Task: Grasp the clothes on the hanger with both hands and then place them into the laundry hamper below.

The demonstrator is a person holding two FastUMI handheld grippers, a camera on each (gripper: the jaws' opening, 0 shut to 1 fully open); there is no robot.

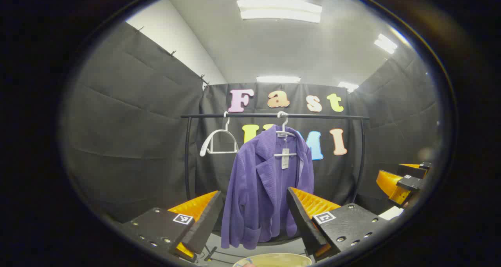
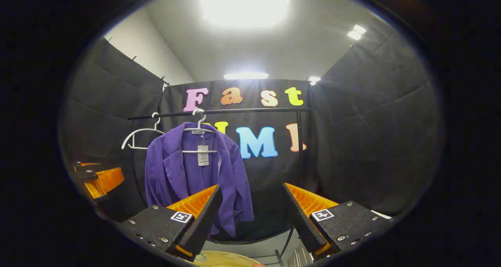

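Purple ribbed jacket [image 1: 266,188] hangs on a white hanger [image 1: 285,133] from the black rail [image 1: 274,115]; we see both grippers [image 1: 254,216] [image 2: 252,216] wide apart, holding nothing.

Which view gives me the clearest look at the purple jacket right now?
The left gripper view: the purple jacket hangs nearly centred between the open fingers, visible from collar to hem. In the right gripper view it hangs off to the left, and the near finger covers part of its lower front.

purple jacket [image 1: 266,188] on white hanger [image 1: 285,133] on rail [image 1: 274,115], left claw [image 1: 254,216] open w/ nothing between fingers, short of it
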